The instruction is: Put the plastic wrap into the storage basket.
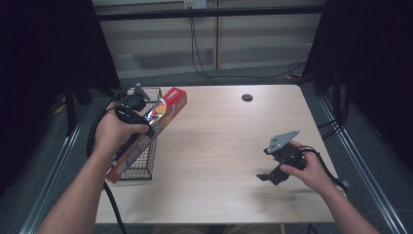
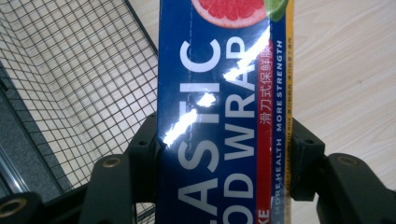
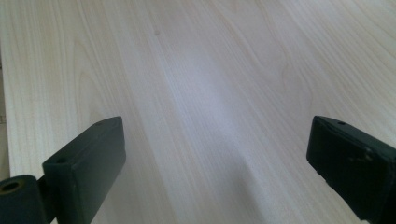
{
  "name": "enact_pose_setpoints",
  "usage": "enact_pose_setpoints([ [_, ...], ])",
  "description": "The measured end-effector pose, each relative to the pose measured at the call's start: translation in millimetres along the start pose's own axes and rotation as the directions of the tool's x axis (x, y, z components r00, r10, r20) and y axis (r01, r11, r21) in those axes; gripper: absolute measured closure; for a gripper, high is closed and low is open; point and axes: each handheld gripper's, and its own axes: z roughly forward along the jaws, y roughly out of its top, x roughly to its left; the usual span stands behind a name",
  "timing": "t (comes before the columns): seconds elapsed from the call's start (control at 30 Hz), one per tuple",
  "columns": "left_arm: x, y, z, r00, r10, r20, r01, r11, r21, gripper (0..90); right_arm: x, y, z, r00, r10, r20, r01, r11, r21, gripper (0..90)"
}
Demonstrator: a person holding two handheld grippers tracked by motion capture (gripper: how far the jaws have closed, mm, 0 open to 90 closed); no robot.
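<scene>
My left claw is clamped across the long plastic wrap box, its two black jaws pressing the box's narrow sides, as the left gripper view shows with the box running straight up between them. In the high view the box sits at the left side of the table, tilted, its far end raised toward the table's middle and its near end low over the wire basket, which stands at the table's left edge. My left hand covers much of that claw, so its jaws are hard to make out from above (the close view settles the grip). The box's lettering is cut off at the bottom and top of the left gripper view, and glare streaks blot some letters. My right claw is released, its jaws standing wide apart over bare wood in the right gripper view, held low at the right near part of the table, well apart from the box. The box is glossy cardboard, long and square-edged, blue with a red stripe and a citrus picture; the basket is a thin black wire grid; the table is pale wood grain, smooth and matte.
</scene>
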Motion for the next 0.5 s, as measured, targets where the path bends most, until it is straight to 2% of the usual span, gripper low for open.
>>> enact_pose_setpoints([
  [0.13, 3.6, -1.7, -1.0, 0.9994, -0.035, -0.004, 0.035, 0.9994, -0.008, 43.1, -1.0, -1.3, -0.1, 1.0, 0.001, -0.003, -0.001, 1.0, -0.005, 4.4],
  [0.23, 5.9, -3.1, -1.5, 0.9987, -0.049, -0.01, 0.049, 0.9987, -0.012, 43.1, -1.2, -2.4, 0.1, 1.0, 0.003, -0.002, -0.003, 1.0, -0.009, 4.4],
  [0.3, 7.5, -3.6, -2.3, 0.9989, -0.045, -0.012, 0.045, 0.999, -0.003, 43.1, -1.1, -2.9, 0.4, 1.0, 0.004, -0.001, -0.005, 1.0, -0.008, 4.3],
  [0.33, 7.7, -4.4, -1.9, 0.9979, -0.064, -0.012, 0.063, 0.9979, -0.015, 43.1, -1.1, -3.1, 0.7, 1.0, 0.003, 0.005, -0.003, 1.0, -0.008, 4.3],
  [0.5, 10.6, -6.7, -3.3, 0.9967, -0.08, -0.016, 0.08, 0.9967, -0.014, 43.0, -1.0, -4.4, 1.6, 1.0, 0.001, 0.001, -0.001, 1.0, -0.018, 4.4],
])
